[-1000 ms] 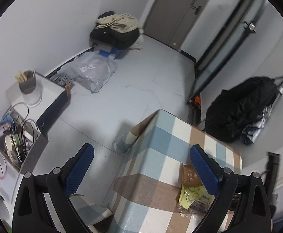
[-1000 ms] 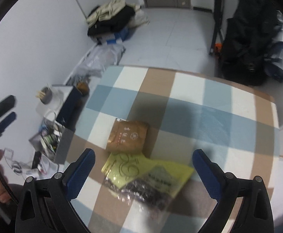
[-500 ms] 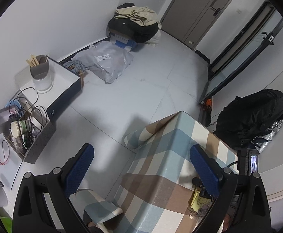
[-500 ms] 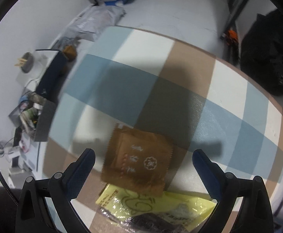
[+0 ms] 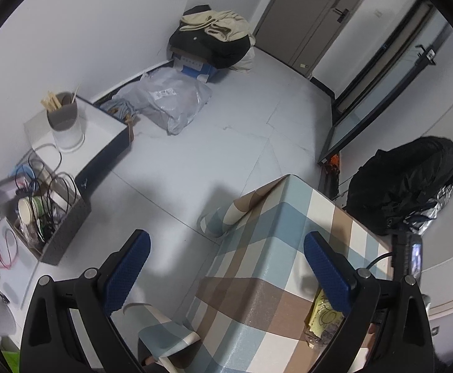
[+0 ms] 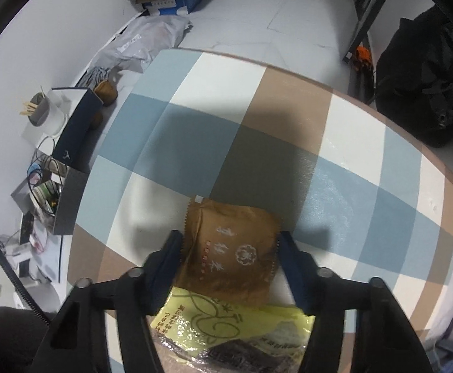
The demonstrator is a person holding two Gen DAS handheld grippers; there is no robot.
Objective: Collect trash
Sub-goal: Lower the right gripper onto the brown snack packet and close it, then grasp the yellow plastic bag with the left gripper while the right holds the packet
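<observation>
Right gripper [image 6: 229, 247] clamps a brown packet [image 6: 231, 248] at both side edges — packet lies flat on the checked table [image 6: 288, 118], crinkled, serrated ends, pale print and a flower mark. Just behind it, a yellow wrapper [image 6: 226, 317] over a dark clear one; their near ends are cut off by the frame. Left gripper [image 5: 226, 261] hangs spread wide, empty, off the table's corner over the floor [image 5: 226, 143].
</observation>
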